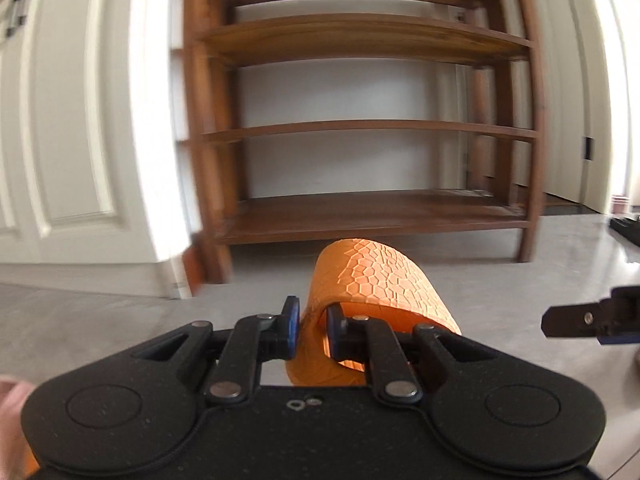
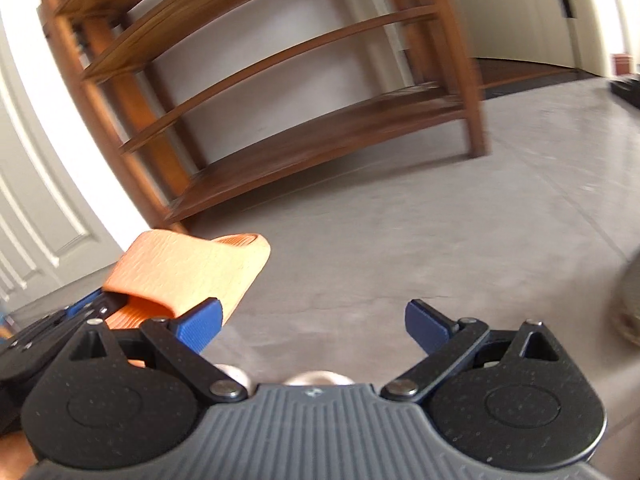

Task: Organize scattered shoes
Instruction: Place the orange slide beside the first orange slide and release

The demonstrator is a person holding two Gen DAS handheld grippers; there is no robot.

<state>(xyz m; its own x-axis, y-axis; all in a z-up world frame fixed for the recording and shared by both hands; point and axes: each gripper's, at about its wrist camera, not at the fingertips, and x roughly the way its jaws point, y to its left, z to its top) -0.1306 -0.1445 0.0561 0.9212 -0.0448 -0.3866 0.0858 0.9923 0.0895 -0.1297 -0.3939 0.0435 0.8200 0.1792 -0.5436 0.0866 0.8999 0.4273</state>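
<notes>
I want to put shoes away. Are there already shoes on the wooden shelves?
No, every board of the wooden rack is bare; the orange slipper is off it.

From my left wrist view, the orange slipper (image 1: 376,280) runs down behind the left tool (image 1: 311,332), so I can't see its heel or sole. The wooden shoe rack (image 1: 360,132) is cut off at the top edge and smeared along its left post. At the right edge only a sliver of the right tool (image 1: 592,316) shows. In the right wrist view, the slipper (image 2: 188,276) is blurred, its texture lost. A round greyish thing (image 2: 628,304) at the right border is too smeared for me to identify.
</notes>
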